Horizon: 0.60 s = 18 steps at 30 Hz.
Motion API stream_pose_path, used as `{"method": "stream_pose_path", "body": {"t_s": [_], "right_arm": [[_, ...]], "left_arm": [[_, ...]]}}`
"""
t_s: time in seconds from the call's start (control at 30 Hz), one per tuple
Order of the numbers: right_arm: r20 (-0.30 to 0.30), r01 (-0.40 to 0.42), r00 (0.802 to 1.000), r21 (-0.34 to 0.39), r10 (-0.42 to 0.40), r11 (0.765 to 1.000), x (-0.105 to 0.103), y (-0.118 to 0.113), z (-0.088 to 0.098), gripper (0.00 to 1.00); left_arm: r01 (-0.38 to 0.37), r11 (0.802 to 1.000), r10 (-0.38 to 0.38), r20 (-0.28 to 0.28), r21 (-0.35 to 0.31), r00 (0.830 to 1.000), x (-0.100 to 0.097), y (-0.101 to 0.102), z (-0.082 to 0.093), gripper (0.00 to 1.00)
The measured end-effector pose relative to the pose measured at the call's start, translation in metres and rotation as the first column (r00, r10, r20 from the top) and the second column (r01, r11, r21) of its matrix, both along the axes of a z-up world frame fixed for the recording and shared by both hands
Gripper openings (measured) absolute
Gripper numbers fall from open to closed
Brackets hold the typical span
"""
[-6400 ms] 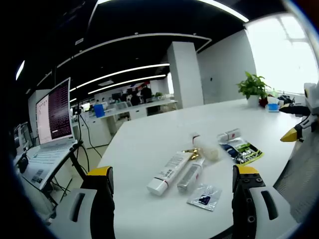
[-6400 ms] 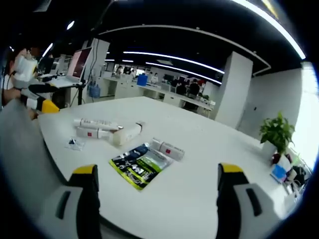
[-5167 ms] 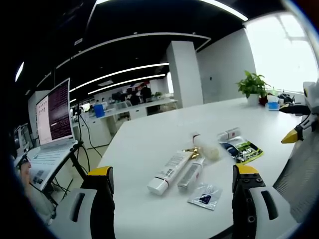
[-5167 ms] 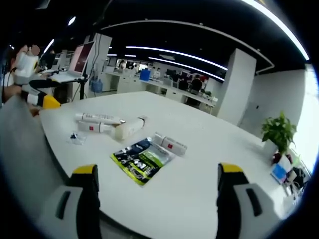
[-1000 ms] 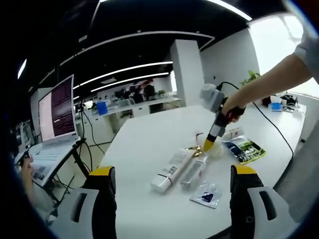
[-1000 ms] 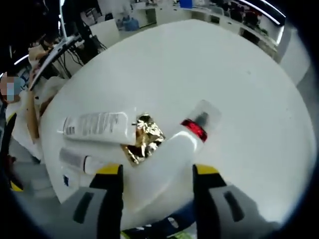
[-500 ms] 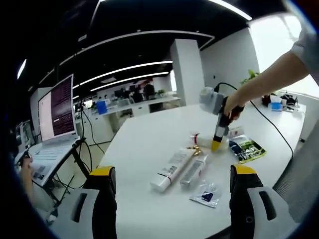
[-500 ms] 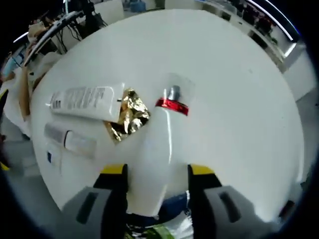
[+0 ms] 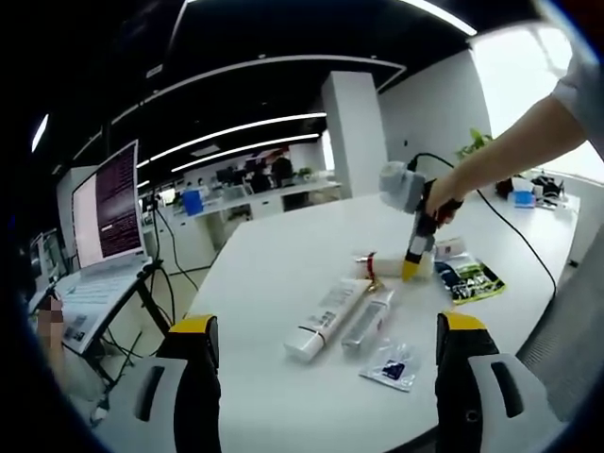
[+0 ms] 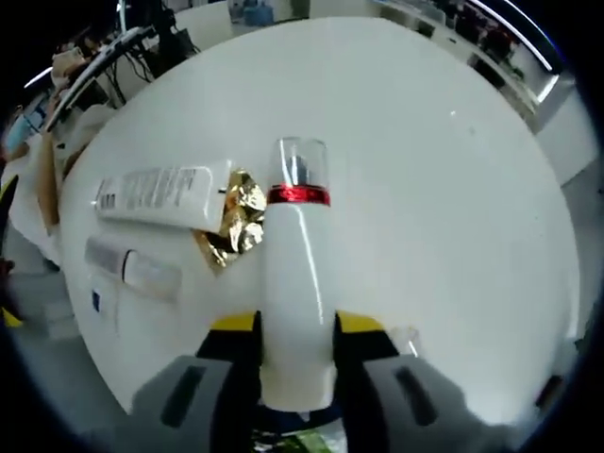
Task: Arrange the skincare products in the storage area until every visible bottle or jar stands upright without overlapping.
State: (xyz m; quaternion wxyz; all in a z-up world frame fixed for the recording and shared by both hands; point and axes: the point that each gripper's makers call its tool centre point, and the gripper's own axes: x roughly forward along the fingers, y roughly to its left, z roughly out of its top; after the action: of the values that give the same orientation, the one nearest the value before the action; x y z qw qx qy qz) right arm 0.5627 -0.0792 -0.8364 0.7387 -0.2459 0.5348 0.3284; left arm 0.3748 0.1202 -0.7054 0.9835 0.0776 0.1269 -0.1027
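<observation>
The right hand-held gripper [image 10: 294, 357] pinches the base of a white bottle [image 10: 296, 293], yellow tips pressed against its sides; the bottle lies flat on the tabletop [image 10: 453, 189], its red band and clear cap pointing away. Just beside it lie a gold foil scrap [image 10: 233, 222] and a white tube [image 10: 160, 193], with a smaller tube [image 10: 132, 267] near. The left hand-held gripper [image 9: 321, 340] hangs spread above the tabletop edge, well apart from the products. A green packet [image 9: 469, 279] lies beyond the bottle, a sachet [image 9: 389, 363] nearer.
</observation>
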Motion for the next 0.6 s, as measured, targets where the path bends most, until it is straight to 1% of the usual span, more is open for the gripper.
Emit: {"method": "stream_pose_path", "body": {"t_s": [0.1, 0.13, 0.17, 0.2, 0.23, 0.3, 0.33, 0.4, 0.47, 0.5, 0.6], "right_arm": [[0.003, 0.008, 1.000, 0.017, -0.008, 1.000, 0.000, -0.001, 0.001, 0.29], [-0.005, 0.014, 1.000, 0.028, -0.014, 1.000, 0.000, -0.001, 0.002, 0.29], [-0.017, 0.039, 0.999, 0.059, -0.038, 0.998, -0.001, 0.001, 0.002, 0.28], [-0.021, 0.045, 0.999, 0.068, -0.044, 0.997, -0.001, 0.002, 0.002, 0.28], [-0.048, 0.086, 0.996, 0.107, -0.082, 0.991, -0.002, 0.004, 0.002, 0.28], [-0.114, 0.140, 0.986, 0.166, -0.122, 0.976, -0.009, 0.005, 0.006, 0.28], [-0.140, 0.162, 0.981, 0.183, -0.137, 0.970, -0.011, 0.006, 0.006, 0.28], [-0.176, 0.204, 0.971, 0.238, -0.164, 0.950, -0.012, 0.007, 0.007, 0.28], [-0.237, 0.273, 0.950, 0.304, -0.205, 0.913, -0.013, 0.011, 0.009, 0.28], [-0.288, 0.327, 0.929, 0.341, -0.234, 0.881, -0.016, 0.013, 0.011, 0.28], [-0.362, 0.415, 0.891, 0.408, -0.273, 0.813, -0.021, 0.016, 0.016, 0.27]], "left_arm": [[0.004, 1.000, -0.004, -0.005, 0.004, 1.000, 0.000, -0.001, -0.001, 0.94], [0.006, 1.000, -0.006, -0.006, 0.004, 1.000, 0.000, -0.001, -0.001, 0.94], [0.007, 1.000, -0.007, -0.006, 0.005, 1.000, 0.000, -0.001, -0.001, 0.94], [0.007, 1.000, -0.007, -0.006, 0.005, 1.000, 0.000, -0.001, -0.001, 0.94], [0.008, 1.000, -0.008, -0.007, 0.004, 1.000, 0.000, -0.001, -0.001, 0.94], [0.010, 1.000, -0.010, -0.006, -0.007, 1.000, 0.000, -0.002, 0.000, 0.94], [0.011, 1.000, -0.011, -0.006, -0.010, 1.000, 0.000, -0.002, 0.000, 0.94], [0.013, 0.999, -0.014, -0.008, -0.032, 1.000, 0.000, -0.003, 0.000, 0.95], [0.012, 0.999, -0.012, -0.009, -0.046, 1.000, 0.001, -0.002, 0.001, 0.95], [0.014, 0.999, -0.015, -0.011, -0.049, 1.000, 0.001, -0.002, 0.001, 0.95], [0.021, 0.997, -0.023, -0.030, -0.071, 0.999, 0.002, -0.002, -0.001, 0.95]]}}
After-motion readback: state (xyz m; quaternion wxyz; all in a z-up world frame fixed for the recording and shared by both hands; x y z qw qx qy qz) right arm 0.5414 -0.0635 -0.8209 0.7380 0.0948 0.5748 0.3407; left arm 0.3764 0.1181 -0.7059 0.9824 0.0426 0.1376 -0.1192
